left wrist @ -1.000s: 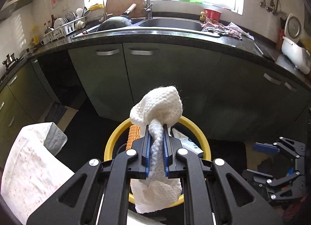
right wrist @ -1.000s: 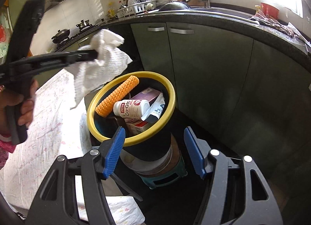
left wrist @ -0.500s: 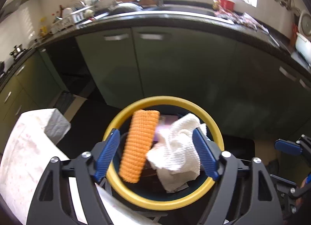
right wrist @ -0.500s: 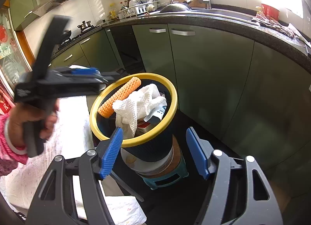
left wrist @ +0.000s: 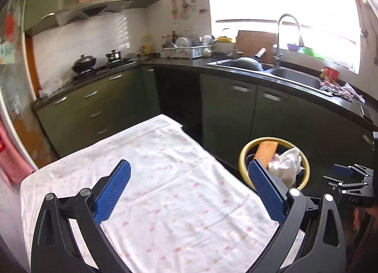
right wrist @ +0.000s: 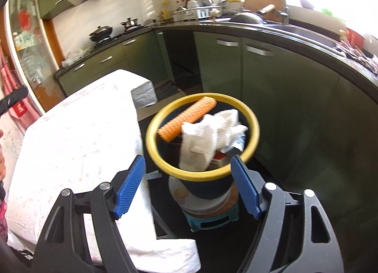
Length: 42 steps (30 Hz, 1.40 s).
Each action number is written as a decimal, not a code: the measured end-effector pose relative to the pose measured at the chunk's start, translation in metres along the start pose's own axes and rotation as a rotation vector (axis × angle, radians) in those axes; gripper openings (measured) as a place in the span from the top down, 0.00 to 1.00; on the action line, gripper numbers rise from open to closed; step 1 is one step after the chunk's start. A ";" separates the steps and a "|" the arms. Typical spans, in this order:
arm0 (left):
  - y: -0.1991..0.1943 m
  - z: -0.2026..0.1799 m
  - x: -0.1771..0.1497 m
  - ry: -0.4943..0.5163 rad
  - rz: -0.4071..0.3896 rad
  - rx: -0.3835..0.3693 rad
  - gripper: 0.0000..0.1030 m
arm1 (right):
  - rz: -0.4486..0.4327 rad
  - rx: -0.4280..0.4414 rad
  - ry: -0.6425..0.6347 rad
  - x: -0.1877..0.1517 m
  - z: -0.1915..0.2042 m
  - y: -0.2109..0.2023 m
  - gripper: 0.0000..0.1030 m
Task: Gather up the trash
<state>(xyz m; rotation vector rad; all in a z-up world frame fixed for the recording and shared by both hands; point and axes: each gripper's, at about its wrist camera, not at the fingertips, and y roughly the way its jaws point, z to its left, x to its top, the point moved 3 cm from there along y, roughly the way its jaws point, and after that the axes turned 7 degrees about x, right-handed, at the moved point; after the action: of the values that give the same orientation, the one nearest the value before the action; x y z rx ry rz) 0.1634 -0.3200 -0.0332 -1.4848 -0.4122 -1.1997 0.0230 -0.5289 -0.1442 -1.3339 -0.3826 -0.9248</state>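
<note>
White paper towel (right wrist: 208,136) lies in the yellow-rimmed bin (right wrist: 151,140), centre of the right view, beside an orange roller (right wrist: 186,118). Both grippers, left (left wrist: 189,192) and right (right wrist: 189,185), are opening and empty. Cloth-covered table (left wrist: 165,190) shows no trash; collection looks finished.

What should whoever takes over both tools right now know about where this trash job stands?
Left tool: jaws opening, nothing between them, over the cloth-covered table.
Right tool: jaws opening, empty, aimed at the yellow-rimmed bin.
In the bin: white paper towel draped on top, orange ridged roller leaning on the rim, boxes and a tube partly hidden below.
Done: the towel is in the bin.
Left: no trash shows on the visible part of the table; check the areas out of view before stopping.
</note>
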 end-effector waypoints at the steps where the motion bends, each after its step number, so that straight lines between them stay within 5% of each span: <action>1: -0.007 0.016 -0.010 -0.019 0.013 0.034 0.05 | -0.001 0.010 -0.015 0.001 0.008 0.001 0.23; 3: -0.021 0.050 -0.029 -0.067 0.042 0.087 0.05 | -0.012 0.024 -0.043 0.004 0.023 0.002 0.10; 10: -0.085 0.134 -0.082 -0.236 0.045 0.264 0.05 | -0.057 0.051 -0.137 0.008 0.067 -0.017 0.07; 16: -0.152 0.166 -0.107 -0.302 -0.025 0.350 0.05 | -0.086 0.045 -0.200 0.004 0.094 -0.048 0.07; 30: -0.211 0.158 -0.134 -0.315 -0.084 0.376 0.05 | -0.151 0.010 -0.260 -0.015 0.112 -0.095 0.07; 42: -0.218 0.150 -0.139 -0.318 -0.077 0.388 0.05 | -0.161 0.015 -0.246 -0.017 0.108 -0.097 0.07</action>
<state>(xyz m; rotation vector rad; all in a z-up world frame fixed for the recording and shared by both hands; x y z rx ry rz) -0.0011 -0.0708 -0.0128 -1.3262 -0.8728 -0.8779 -0.0327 -0.4182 -0.0670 -1.4229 -0.6934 -0.8900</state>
